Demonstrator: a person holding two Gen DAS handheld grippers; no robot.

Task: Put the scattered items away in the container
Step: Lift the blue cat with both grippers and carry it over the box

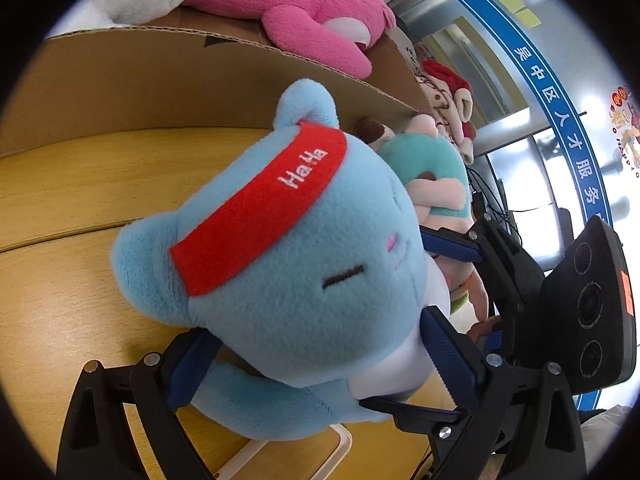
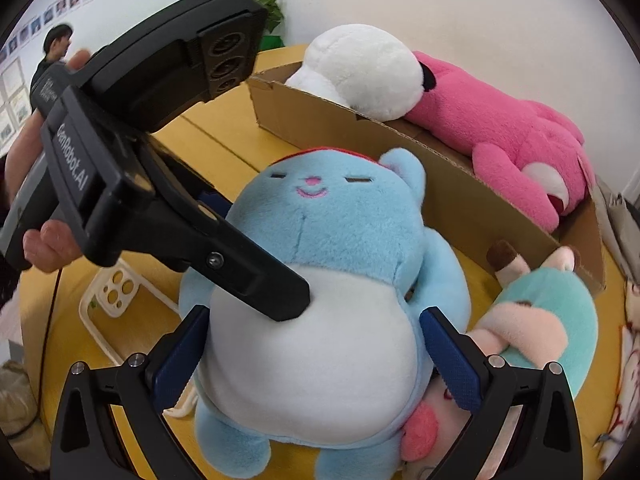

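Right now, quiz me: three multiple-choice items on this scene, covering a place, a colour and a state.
1. Where is the pink plush?
A. in the cardboard box
B. on the floor
C. under the table

2. What colour is the headband on the blue plush?
A. green
B. red
C. black

3. The right tongs are:
A. wide open, holding nothing
B. closed on the phone case
C. around the blue plush's belly

Key: A, it lies over the box rim; B, red band reading "HaHa"; C, both pads flank the white belly.
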